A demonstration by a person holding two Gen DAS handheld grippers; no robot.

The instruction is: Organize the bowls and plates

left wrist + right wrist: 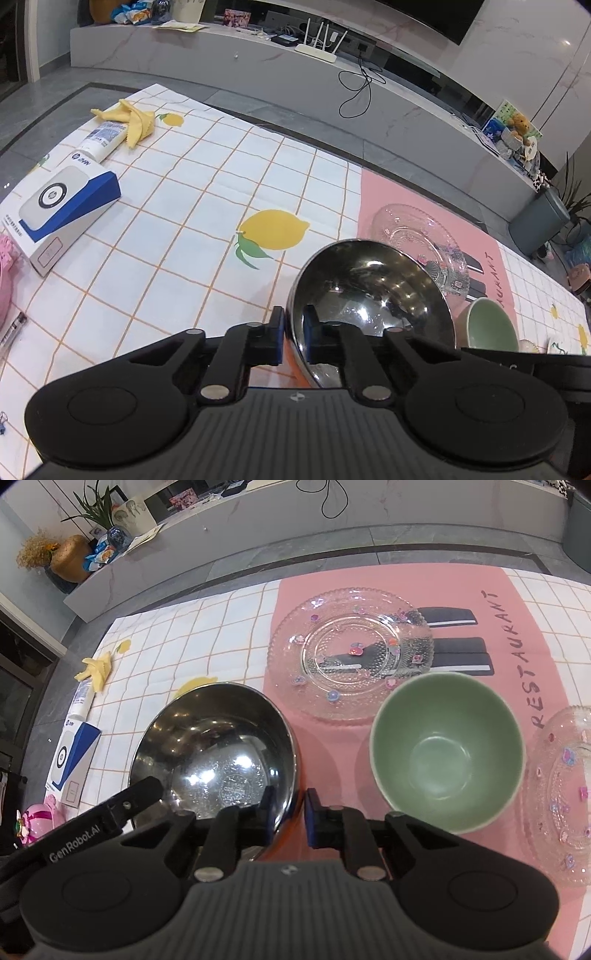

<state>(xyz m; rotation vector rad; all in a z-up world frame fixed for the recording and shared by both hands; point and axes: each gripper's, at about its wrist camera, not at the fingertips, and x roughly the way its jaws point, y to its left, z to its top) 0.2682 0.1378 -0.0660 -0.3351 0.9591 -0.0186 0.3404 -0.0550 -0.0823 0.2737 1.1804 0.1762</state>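
A shiny steel bowl sits tilted where the lemon-print cloth meets the pink placemat. My left gripper is shut on its near-left rim, one finger inside and one outside. My right gripper is shut on the bowl's right rim in the same way. A green bowl stands upright just right of it. Behind both lies a clear glass plate with small flowers. A second glass plate lies at the far right.
On the left of the cloth are a blue-and-white box, a white tube and a yellow cloth. A pink object and a pen lie at the left edge. The table's far edge drops to the floor.
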